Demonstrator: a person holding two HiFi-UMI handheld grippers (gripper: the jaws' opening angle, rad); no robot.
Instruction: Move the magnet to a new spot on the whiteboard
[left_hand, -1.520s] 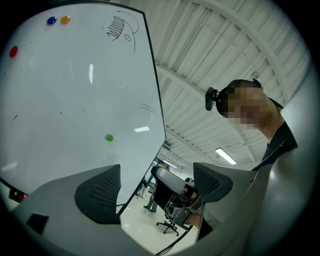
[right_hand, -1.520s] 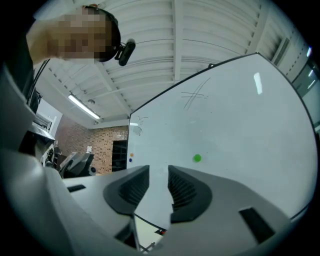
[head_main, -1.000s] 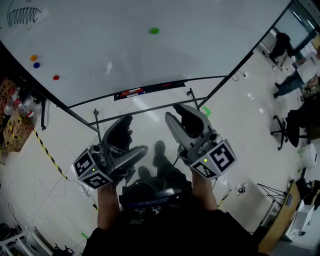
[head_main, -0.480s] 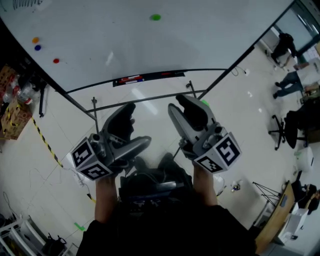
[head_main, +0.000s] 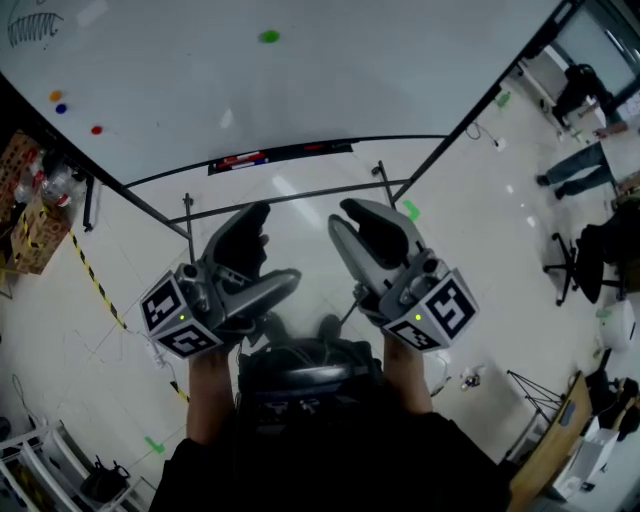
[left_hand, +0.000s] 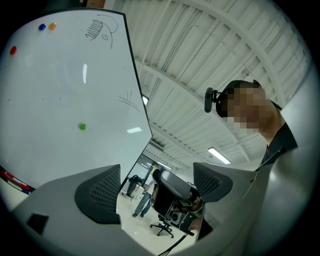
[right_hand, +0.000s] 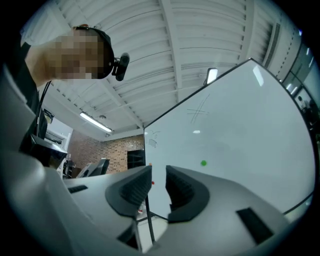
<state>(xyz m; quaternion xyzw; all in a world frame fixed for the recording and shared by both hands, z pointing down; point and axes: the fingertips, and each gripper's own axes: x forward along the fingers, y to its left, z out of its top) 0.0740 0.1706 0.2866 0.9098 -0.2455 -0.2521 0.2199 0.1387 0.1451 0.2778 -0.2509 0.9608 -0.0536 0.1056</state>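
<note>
1. Far left, on the floor below the board's edge: a cardboard box (head_main: 35, 240), with yellow-and-black tape (head_main: 95, 285) running along the floor beside it.
2. The whiteboard (head_main: 350, 80) fills the top of the head view. Near its left edge sit an orange magnet (head_main: 55, 96) and a blue magnet (head_main: 61, 108) just beside each other, with a red magnet (head_main: 96, 130) near them to the right and lower.
3. The left gripper (head_main: 275, 245) is held in front of the person, well short of the board. Its own view shows the jaws spread wide, with nothing between them.
4. The green magnet (head_main: 269, 37) sits alone on the whiteboard, upper middle, well apart from the three at the left. Neither gripper touches it.
5. The marker tray (head_main: 300, 152) runs along the board's lower edge, below the green magnet, with markers lying in it.
6. The right gripper (head_main: 352, 215) is held level with the left one and just beside it, also clear of the board. Its jaws have just been closing and now stand at a narrow gap, with nothing between them.
7. Far right: an office chair (head_main: 575, 265) stands on the floor, with two people (head_main: 585, 90) beyond it.
</note>
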